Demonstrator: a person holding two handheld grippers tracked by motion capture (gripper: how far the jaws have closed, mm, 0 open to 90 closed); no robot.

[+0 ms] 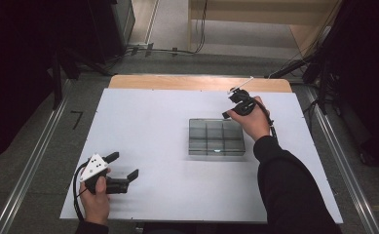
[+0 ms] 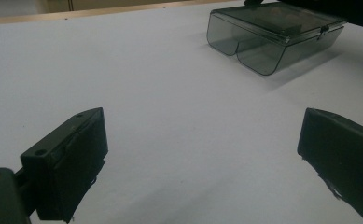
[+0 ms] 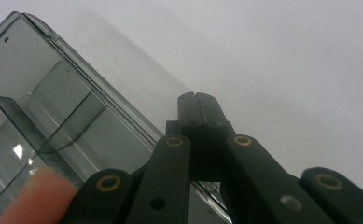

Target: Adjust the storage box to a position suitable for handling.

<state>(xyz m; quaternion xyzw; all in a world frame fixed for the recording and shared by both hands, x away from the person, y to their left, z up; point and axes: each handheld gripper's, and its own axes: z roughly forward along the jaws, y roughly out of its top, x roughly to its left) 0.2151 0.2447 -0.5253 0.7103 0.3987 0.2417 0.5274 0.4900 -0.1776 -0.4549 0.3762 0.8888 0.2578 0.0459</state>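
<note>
— Right gripper [image 3: 198, 100]? 
— Jaws pressed together, nothing between them; tips hovering just beside the far right corner of the box [image 1: 216, 137], at its long wall. A fingertip [image 3: 34, 193] visible at the bottom of the right gripper view.
— Left gripper [image 1: 126, 165]? 
— Spread wide, empty, low over the near left part of the counter [image 1: 143, 122], well apart from the box.
— Counts? 
— Two grippers, one box.
— Box and contents? 
— Smoky see-through plastic, lid closed, flat on the counter right of middle. Six compartments seen from above, two rows of three. One small pale spot in the near middle compartment; cannot tell whether a thing or a glint. Others seemingly bare.
— Differences between views? 
— Latch on the box's side clear from the left gripper view [image 2: 323, 29]; curved inner dividers [image 3: 53, 126] clear from the right gripper view; full grid from the high view.
</note>
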